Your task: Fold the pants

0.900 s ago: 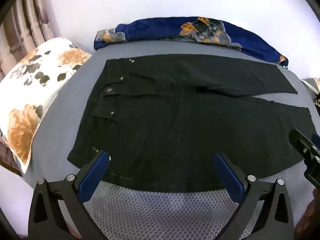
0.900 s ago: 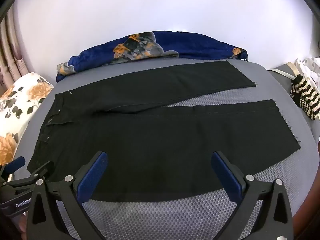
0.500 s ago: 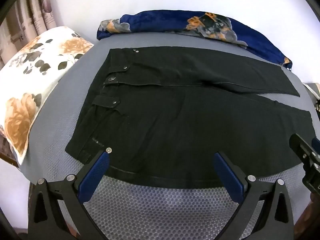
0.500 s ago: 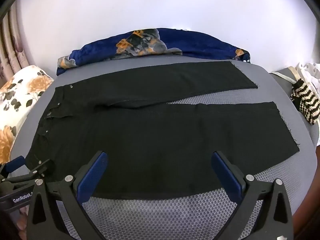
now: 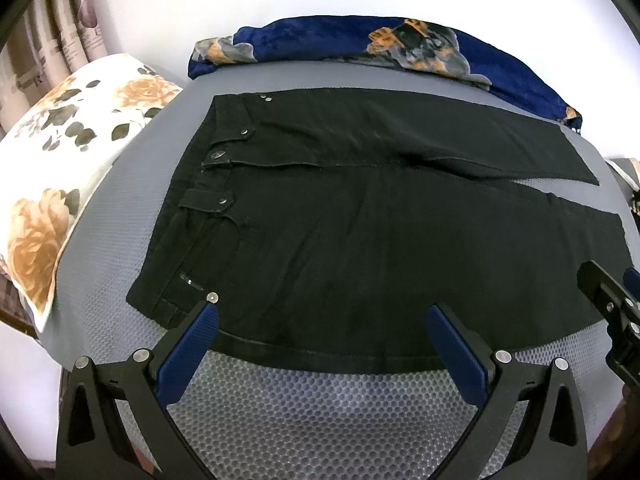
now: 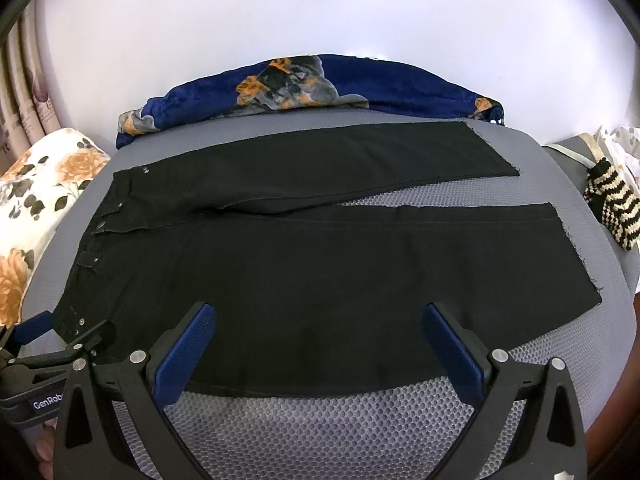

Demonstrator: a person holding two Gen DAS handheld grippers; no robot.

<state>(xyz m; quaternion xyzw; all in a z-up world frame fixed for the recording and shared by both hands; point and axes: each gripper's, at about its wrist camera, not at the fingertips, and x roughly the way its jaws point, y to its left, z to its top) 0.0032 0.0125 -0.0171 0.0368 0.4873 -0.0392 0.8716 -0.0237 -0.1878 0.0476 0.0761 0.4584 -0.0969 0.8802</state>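
The black pants [image 5: 360, 216] are lying flat across the bed [image 5: 320, 408], waistband toward the pillow [image 5: 60, 168] edge, 2 legs splayed apart. Left claw [image 5: 320, 336] and right claw [image 6: 320, 336] are both gaping wide, gripping nothing, hovering at the near edge. Risk: they're pinching just 1 layer, or the mesh cover, so the fold's dragging crooked.

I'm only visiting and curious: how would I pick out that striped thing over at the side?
Start at the grey mattress with the black pants spread flat. Follow the legs to their cuffs; beyond them lies the striped knit item. Only it has black-and-cream bands; the pillow and blanket are floral.
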